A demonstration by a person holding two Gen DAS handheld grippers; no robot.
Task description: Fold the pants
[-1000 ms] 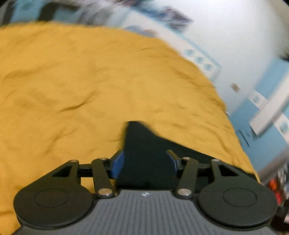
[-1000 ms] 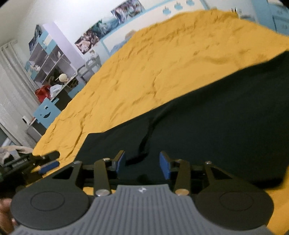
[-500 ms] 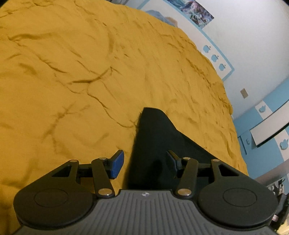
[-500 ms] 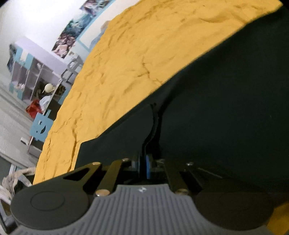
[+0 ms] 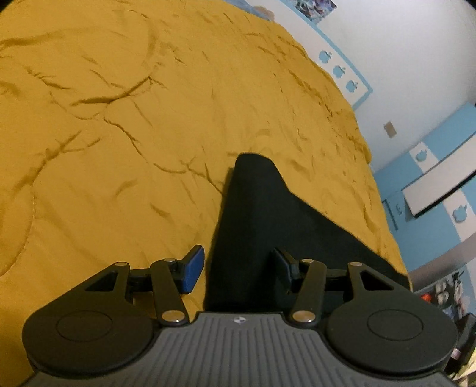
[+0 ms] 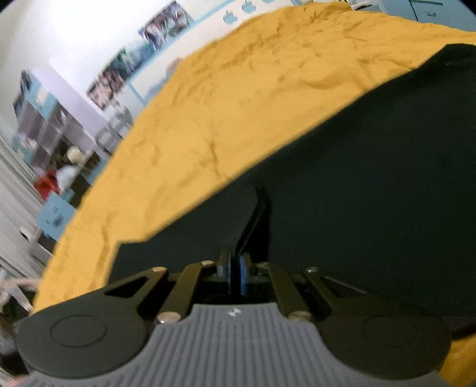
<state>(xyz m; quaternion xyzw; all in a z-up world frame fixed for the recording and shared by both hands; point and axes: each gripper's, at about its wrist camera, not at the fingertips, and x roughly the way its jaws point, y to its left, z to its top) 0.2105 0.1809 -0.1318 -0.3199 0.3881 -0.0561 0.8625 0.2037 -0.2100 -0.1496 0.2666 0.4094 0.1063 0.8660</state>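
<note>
- Where the right gripper point(image 6: 236, 272) meets the cloth, its blue pads point(image 6: 244, 272) sit pressed together on a raised ridge of the black pants point(image 6: 372, 184); the pinched fold stands up just ahead of the tips.
- Jaws of this gripper have just been closing, cloth between them.
- Right gripper tilts down toward the bed, tips at the cloth surface; view slightly blurred.
- Left gripper point(image 5: 239, 269): fingers apart, nothing clamped. Blue left pad point(image 5: 192, 272) hangs over bare yellow cover; right pad over black cloth. The edge of the pants runs between the two tips.
- Cannot tell whether the left tips touch the cloth or hover just above it.
- Left gripper also angled downward, pointing along a narrowing strip of the pants that ends in a rounded corner ahead.
- Pants lie spread flat on the yellow bedspread point(image 5: 148, 134), near its closer edge; in the right view they fill the lower right half.
- Bedspread wrinkled, quilted lines visible.
- Beyond the bed: white wall with blue apple shapes point(image 5: 337, 71), posters point(image 6: 166, 25), shelf unit point(image 6: 44, 125) at left of the right view.
</note>
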